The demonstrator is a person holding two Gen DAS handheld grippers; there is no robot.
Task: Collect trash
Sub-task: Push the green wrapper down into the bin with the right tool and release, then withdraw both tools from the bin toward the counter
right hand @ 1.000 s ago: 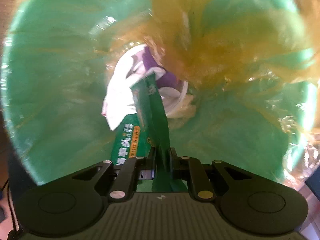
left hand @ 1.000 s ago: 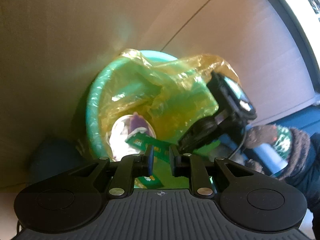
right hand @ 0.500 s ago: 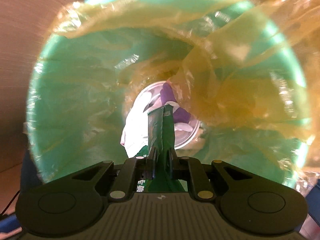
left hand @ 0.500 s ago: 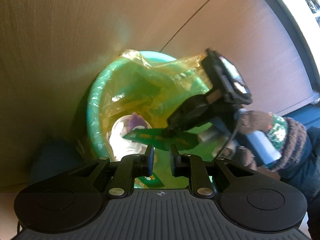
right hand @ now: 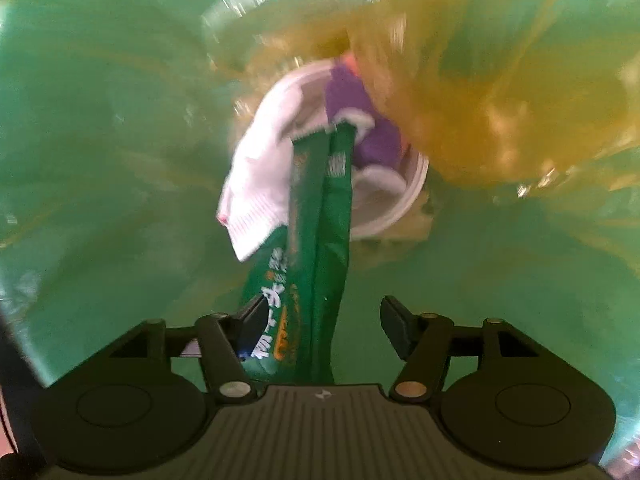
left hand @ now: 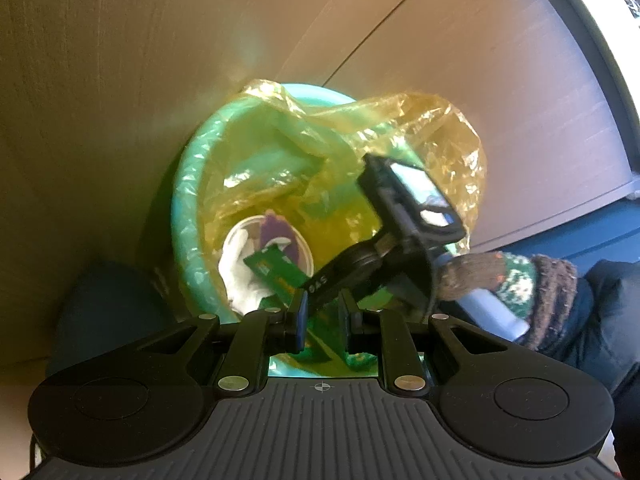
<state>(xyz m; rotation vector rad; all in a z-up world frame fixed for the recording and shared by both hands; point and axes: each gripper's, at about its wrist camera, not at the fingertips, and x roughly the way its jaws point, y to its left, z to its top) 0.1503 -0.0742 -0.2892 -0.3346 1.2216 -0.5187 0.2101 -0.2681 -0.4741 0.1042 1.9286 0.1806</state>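
bin (left hand: 188,216): green plastic bucket on the floor against a brown wall panel, seen from above in the left wrist view; fills the whole right wrist view.
bag (left hand: 436,136): yellow see-through liner, draped over the bin's rim, bunched up on the far right side.
right gripper (right hand: 324,320): inside the mouth of the bin, pointing steeply down; jaws opening, pads now clear of the wrapper on both sides.
wrapper (right hand: 320,240): long green snack packet with white print, folded lengthwise, hanging between the right gripper's fingers with its far end down toward the cup; in the left wrist view its end shows near the bin bottom (left hand: 276,272).
cup (right hand: 400,200): white paper cup lying at the bottom of the bin, purple scrap (right hand: 360,120) inside it.
tissue (right hand: 260,184): white crumpled piece, left of the cup, partly under the wrapper.
left gripper (left hand: 322,316): held over the near rim of the bin, jaws narrow, whether they pinch anything cannot be told.
hand (left hand: 492,276): in a knitted glove, holds the right gripper's handle, right of the bin.
sleeve (left hand: 600,312): dark, far right edge.
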